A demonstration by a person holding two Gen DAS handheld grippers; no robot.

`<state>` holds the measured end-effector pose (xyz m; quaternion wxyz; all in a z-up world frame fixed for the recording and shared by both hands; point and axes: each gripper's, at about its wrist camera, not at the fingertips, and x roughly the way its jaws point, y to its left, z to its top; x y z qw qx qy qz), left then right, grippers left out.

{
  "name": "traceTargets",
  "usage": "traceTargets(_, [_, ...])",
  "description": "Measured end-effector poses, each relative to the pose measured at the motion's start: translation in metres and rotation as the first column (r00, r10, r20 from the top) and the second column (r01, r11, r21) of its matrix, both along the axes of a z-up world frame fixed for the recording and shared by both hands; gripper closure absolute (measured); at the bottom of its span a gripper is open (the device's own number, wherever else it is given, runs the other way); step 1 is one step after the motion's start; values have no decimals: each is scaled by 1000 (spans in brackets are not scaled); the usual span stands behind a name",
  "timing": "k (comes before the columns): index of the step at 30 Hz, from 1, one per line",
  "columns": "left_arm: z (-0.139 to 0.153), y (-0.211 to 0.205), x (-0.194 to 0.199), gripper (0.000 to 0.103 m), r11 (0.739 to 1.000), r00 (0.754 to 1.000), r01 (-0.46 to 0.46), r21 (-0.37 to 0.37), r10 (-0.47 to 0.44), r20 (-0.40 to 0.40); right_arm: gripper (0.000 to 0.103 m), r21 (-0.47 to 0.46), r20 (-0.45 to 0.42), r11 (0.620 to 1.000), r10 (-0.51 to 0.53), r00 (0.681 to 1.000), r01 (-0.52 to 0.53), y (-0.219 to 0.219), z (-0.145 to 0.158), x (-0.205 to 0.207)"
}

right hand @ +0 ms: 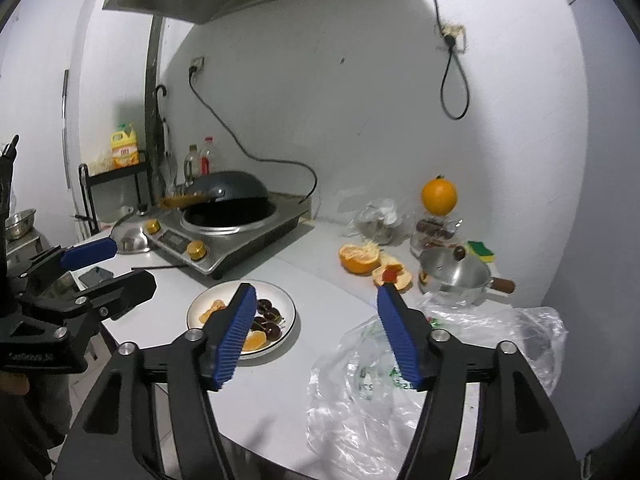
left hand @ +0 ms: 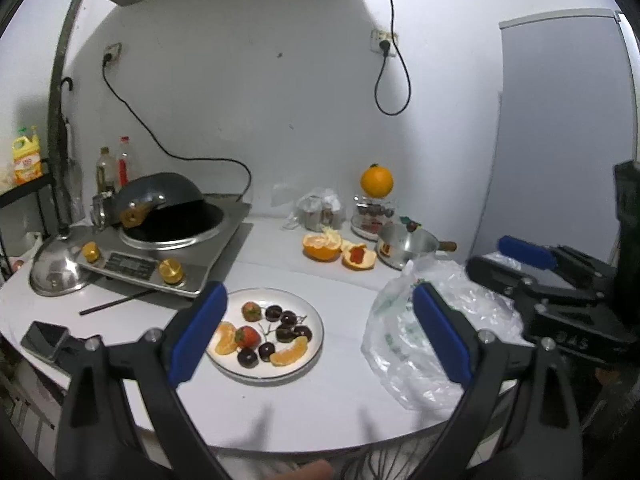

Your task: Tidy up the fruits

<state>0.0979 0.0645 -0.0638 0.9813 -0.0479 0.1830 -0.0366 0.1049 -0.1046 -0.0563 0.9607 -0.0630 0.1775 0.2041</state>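
Both grippers hover over the surface (left hand: 304, 412) with jaws spread wide, holding nothing.

The left gripper (left hand: 320, 312) and right gripper (right hand: 316, 304) sit side by side above the near edge. The plate (left hand: 316, 322) lies near the front, just before the cooker (left hand: 168, 248), carrying cherries (left hand: 290, 326), two strawberries (left hand: 248, 336) and orange segments (left hand: 289, 353). The near segment's long axis runs left-low to right-high; the other, by the left rim, stands nearly upright. A crumpled plastic bag (left hand: 424, 344) lies right of the plate. Farther back are a half-peeled orange (left hand: 321, 247), a peel piece (left hand: 359, 258) and a small pot (left hand: 404, 246) with its handle pointing right. A whole orange (left hand: 376, 182) sits atop a jar.
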Motion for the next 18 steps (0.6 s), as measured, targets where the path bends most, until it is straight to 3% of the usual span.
traceTargets(18, [37,-28,-89,8,997,990,-42,70,32,134,35,56,143,995,-90,986,83,-37,36,-95])
